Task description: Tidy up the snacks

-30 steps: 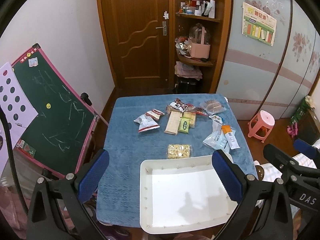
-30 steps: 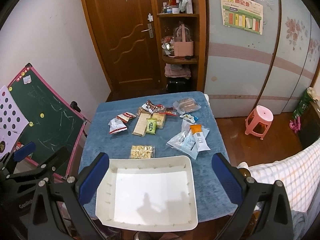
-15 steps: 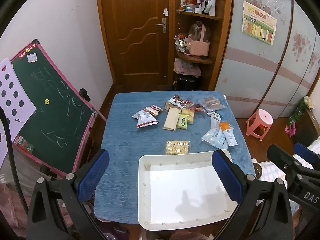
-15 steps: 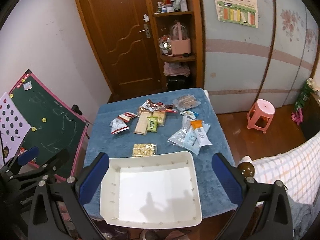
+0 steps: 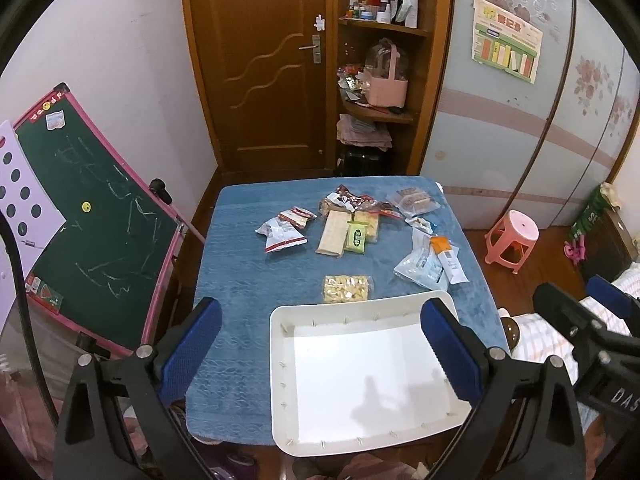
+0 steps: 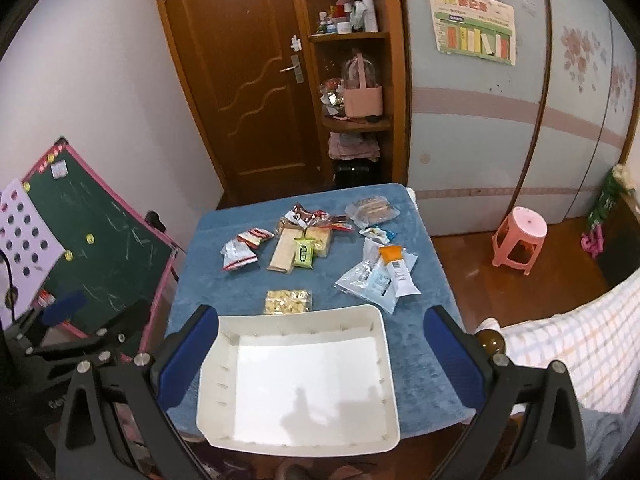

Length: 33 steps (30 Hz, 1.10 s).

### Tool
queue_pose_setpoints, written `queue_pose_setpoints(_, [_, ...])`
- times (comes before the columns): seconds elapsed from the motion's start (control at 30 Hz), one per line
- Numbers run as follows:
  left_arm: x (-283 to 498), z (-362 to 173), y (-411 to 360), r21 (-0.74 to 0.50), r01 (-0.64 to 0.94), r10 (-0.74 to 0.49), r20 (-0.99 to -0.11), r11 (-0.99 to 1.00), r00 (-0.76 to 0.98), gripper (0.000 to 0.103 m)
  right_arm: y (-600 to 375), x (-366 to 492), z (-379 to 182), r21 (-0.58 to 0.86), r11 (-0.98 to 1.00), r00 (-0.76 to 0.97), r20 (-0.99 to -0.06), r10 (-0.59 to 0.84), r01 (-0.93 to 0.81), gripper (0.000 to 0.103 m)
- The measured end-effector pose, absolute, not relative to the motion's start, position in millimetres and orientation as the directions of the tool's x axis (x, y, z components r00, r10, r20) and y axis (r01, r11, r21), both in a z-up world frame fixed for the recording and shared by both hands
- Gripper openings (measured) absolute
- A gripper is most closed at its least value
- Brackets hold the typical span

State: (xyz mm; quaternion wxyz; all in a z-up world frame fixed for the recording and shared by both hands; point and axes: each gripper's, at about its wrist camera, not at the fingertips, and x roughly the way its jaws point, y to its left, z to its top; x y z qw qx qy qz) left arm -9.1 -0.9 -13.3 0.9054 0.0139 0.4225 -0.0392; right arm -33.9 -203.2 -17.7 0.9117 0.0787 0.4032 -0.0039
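Several snack packets lie on a blue-covered table (image 5: 248, 280). A clear bag of yellow pieces (image 5: 346, 288) lies just beyond an empty white tray (image 5: 280, 368) at the near edge. Farther back are a green packet (image 5: 356, 236), a long cracker pack (image 5: 331, 233), red-and-white packets (image 5: 280, 236) and blue-white packets (image 5: 430, 266). My left gripper (image 5: 320, 354) is open, high above the tray. My right gripper (image 6: 320, 354) is open above the tray (image 6: 208, 380). The yellow bag (image 6: 288, 301) and green packet (image 6: 303, 253) show there too.
A green chalkboard easel (image 5: 92, 216) stands left of the table. A pink stool (image 5: 512, 240) is on the floor to the right. A wooden door (image 5: 264, 64) and shelf unit (image 5: 380, 80) are behind. A checked cloth (image 6: 580, 344) lies at near right.
Both grippers have pulled back and up a little, so the table and tray look slightly smaller. The right view has tilted. Nothing on the table has moved.
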Motion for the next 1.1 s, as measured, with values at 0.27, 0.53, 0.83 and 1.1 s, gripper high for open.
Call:
queue_pose_setpoints(0.27, [-12.2,-13.9,0.8,0.009,0.118,-0.067,-0.778,0.993,0.625,0.099,-196.6,-43.1,-16.4,0.173,0.983,0.685,-0.723,0.088,0.056,0.103])
queue_pose_setpoints(0.53, [-14.8,-18.0,16.8,-0.034,0.149,-0.118,-0.788,0.988,0.604,0.099,-183.1,-56.5,-15.2,0.151,0.984,0.687,-0.725,0.048,0.091,0.103])
queue_pose_setpoints(0.83, [-8.1,-26.1,16.4,-0.079,0.211,-0.190,-0.790,0.974,0.584,0.099,-167.0,-67.1,-8.8,0.066,0.992,0.697,-0.716,-0.031,0.112,0.103])
queue_pose_setpoints(1.1, [15.4,-25.2,1.4,-0.053,0.191,-0.154,-0.807,0.980,0.570,0.099,-186.3,-41.0,2.4,0.008,0.997,0.735,-0.676,-0.052,0.078,0.103])
